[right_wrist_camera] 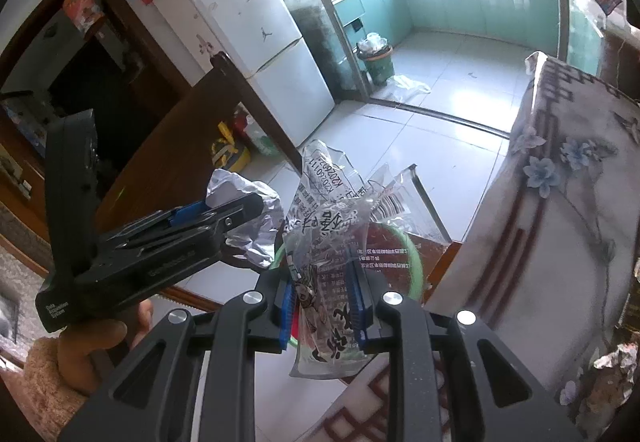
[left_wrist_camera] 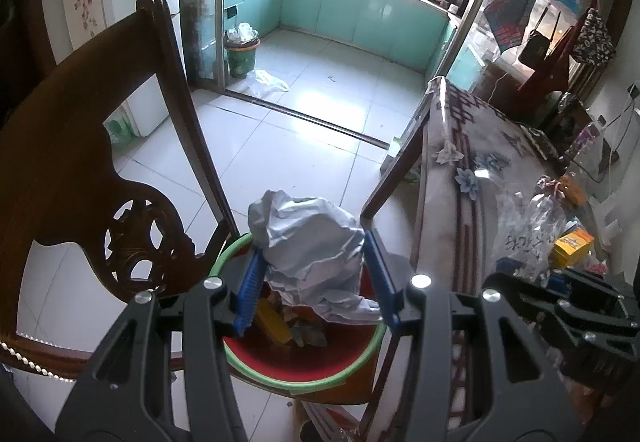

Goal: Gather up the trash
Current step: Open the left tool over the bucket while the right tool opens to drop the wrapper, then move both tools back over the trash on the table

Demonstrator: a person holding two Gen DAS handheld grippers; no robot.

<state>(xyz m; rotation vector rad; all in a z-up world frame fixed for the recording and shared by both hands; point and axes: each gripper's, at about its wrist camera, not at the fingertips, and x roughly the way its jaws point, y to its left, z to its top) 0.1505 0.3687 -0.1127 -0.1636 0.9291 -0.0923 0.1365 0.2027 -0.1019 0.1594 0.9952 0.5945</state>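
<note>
My left gripper [left_wrist_camera: 316, 276] is shut on a crumpled silver-grey bag [left_wrist_camera: 308, 242], its blue pads pressing on both sides. The bag hangs right over a red bin with a green rim [left_wrist_camera: 304, 382] that holds yellow and brown scraps. In the right wrist view the left gripper [right_wrist_camera: 240, 214] and the silver bag [right_wrist_camera: 256, 226] show at the left, held by a hand in a fuzzy sleeve. My right gripper [right_wrist_camera: 324, 306] is shut on a clear printed plastic bag [right_wrist_camera: 328, 238], above the bin's rim [right_wrist_camera: 416, 262]. The right gripper [left_wrist_camera: 532, 274] also appears at the right of the left wrist view.
A dark carved wooden chair [left_wrist_camera: 100, 162] stands left of the bin. A table with a floral cloth [left_wrist_camera: 460, 170] is on the right, carrying a yellow box [left_wrist_camera: 572, 244] and wrappers. A white fridge [right_wrist_camera: 256, 42], a green kitchen bin [left_wrist_camera: 242, 58] and a loose plastic bag [left_wrist_camera: 268, 80] lie beyond.
</note>
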